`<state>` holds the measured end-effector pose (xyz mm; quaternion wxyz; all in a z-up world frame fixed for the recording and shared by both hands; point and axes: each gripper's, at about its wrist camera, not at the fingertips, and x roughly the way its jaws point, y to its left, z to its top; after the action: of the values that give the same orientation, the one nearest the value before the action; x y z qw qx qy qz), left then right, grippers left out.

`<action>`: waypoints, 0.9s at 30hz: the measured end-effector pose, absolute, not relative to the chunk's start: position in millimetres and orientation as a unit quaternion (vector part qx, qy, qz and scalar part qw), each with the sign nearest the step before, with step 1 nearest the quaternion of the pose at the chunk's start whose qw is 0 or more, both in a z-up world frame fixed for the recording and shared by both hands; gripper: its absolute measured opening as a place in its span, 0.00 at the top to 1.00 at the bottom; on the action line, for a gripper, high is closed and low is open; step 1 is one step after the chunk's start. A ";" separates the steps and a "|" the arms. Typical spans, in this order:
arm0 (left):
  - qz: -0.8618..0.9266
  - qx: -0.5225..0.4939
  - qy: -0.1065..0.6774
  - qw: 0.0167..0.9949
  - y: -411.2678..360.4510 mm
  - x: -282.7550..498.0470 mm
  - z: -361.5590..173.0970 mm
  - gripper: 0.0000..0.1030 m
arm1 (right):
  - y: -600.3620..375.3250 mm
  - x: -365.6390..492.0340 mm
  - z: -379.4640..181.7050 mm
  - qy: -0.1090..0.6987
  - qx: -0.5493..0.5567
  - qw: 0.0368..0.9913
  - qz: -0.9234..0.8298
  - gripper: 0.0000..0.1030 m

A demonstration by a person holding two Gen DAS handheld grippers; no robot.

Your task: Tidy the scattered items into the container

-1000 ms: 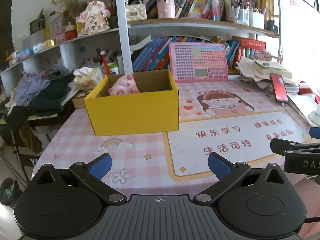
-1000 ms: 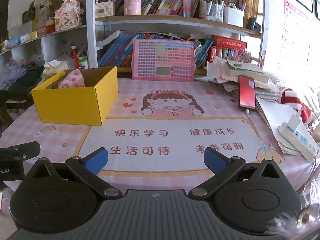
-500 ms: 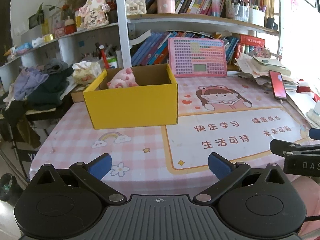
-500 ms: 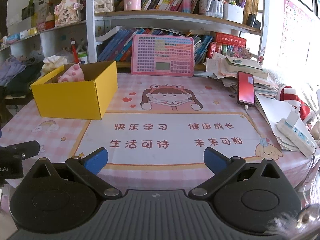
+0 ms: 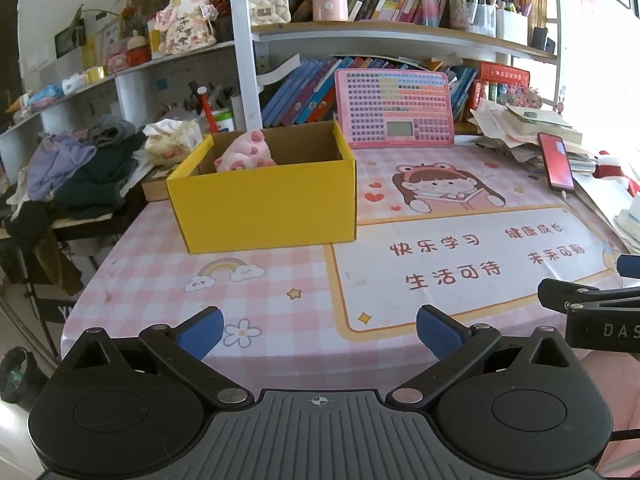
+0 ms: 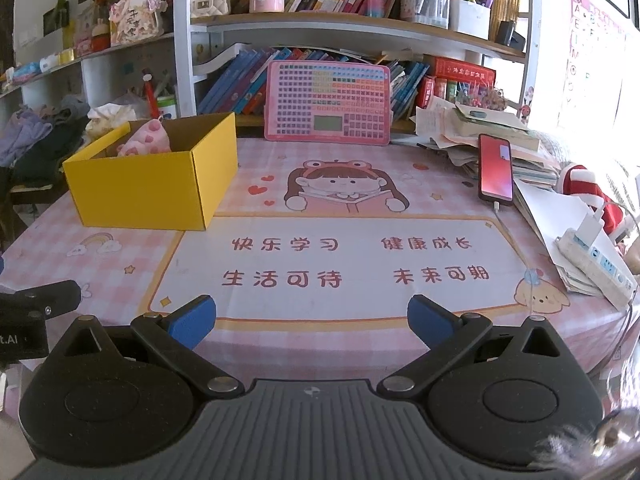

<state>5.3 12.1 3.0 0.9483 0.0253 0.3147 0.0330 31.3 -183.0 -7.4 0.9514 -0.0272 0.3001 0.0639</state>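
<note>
Pink checked cloth with cartoon prints covers the table (image 5: pixel 160 280) in the left wrist view, and crowded bookshelves (image 5: pixel 400 36) rise behind it. On the cloth's far left part stands the open yellow cardboard box (image 5: pixel 266 204), and the pink plush toy with spotted paws (image 5: pixel 244 156) lies inside it against the back left corner. Just behind the box's right side a pink keyboard-style learning tablet (image 5: pixel 394 110) leans upright against the books. A red-screened smartphone (image 5: pixel 556 162) rests on a heap of papers at the right edge, well apart from the box. The left gripper (image 5: pixel 320 330) hovers over the near edge of the table, its blue-padded fingers (image 5: pixel 200 330) spread wide with nothing between them. A black part of the right gripper (image 5: pixel 592 308) shows at the right side.

From the right wrist view, the same yellow box (image 6: pixel 154 184) sits at the left of the table (image 6: pixel 460 196), with the plush toy (image 6: pixel 146 142) inside near its far wall. The learning tablet (image 6: pixel 328 102) stands centre back, the smartphone (image 6: pixel 496 168) lies on the papers to the right, and a white power strip (image 6: pixel 596 264) lies at the right edge. The right gripper (image 6: pixel 312 322) is held low at the near edge, its blue-padded fingers (image 6: pixel 432 322) wide apart and empty. A black piece of the left gripper (image 6: pixel 36 300) shows at the left side.
</note>
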 end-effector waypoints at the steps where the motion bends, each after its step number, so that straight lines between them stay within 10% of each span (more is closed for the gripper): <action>1: 0.033 0.025 0.316 0.948 11.9 5.5 2.7 0.00 | -182.9 31.2 -7.5 0.301 -0.027 0.951 0.065 0.00; 27: 0.034 0.029 0.316 0.948 7.3 2.7 4.5 0.00 | -187.7 27.1 -4.7 0.298 -0.028 0.952 0.068 0.00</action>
<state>2.7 7.3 4.5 0.9477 0.0290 0.3162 0.0335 27.1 -187.7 -4.7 0.9516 -0.0278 0.2985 0.0678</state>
